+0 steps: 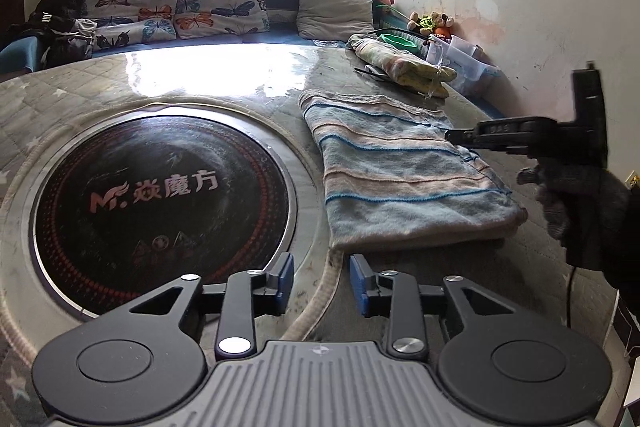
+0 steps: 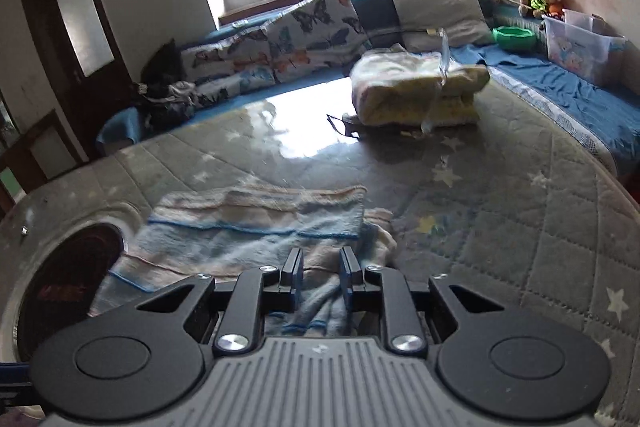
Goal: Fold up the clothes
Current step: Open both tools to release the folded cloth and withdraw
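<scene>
Left tongs (image 1: 321,277) empty; cooktop (image 1: 160,203) logo "Mr. 焱魔方".

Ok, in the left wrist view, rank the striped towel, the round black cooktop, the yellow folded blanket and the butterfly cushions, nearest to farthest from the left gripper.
1. Round black cooktop, ahead on the left, and striped towel, ahead on the right: too close to call.
2. Yellow folded blanket, beyond the towel.
3. Butterfly cushions, under the window.

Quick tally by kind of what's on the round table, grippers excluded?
Striped towel, lying folded: 1
Yellow-and-pastel folded bundle: 1
Black round hotplate set in the table: 1
Clear plastic hanger on the bundle: 1
Total: 4
</scene>
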Demonstrator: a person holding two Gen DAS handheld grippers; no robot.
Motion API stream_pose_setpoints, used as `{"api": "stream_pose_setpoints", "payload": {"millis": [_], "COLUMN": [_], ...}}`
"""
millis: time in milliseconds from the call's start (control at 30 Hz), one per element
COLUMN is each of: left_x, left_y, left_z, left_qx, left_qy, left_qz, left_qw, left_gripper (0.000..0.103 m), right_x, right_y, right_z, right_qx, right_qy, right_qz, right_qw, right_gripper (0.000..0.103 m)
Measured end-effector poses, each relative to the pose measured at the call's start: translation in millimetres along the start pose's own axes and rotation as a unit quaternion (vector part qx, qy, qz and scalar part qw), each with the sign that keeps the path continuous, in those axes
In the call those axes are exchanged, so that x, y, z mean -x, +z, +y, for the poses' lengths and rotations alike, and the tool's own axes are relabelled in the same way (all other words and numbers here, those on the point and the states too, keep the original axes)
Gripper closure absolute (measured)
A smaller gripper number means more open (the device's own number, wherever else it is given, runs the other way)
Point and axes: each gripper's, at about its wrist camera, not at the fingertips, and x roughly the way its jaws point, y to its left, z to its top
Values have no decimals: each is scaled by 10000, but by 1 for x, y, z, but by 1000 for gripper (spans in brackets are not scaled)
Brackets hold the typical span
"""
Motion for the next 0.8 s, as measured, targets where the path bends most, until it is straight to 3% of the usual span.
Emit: {"api": "stream_pose_setpoints", "payload": {"millis": [267,333,467,633,800], "left_x": [22,28,39,55,68], "left_y": [-17,-22,-34,-49,-62], "left_z": [9,11,20,33,38], "left_qx": [90,98,158,249,271], "left_qy": [174,244,393,592,794], "left_qz": [-87,-102,-98,-136,-203], "left_qw": [9998,9996,9991,9978,9963], "left_gripper": [53,48,41,27,14], "right_x": [28,42,68,91,108], "right_y": [-6,-12,-33,-62,-92], "right_z": [11,19,35,48,56], "right_qx": [233,309,466,570,639], "right_qy": [88,166,323,332,268], "right_qz": [-158,-206,-300,-333,-296], "right_qw": [9996,9992,9979,9973,9972], "right_gripper": [80,61,54,24,14]}}
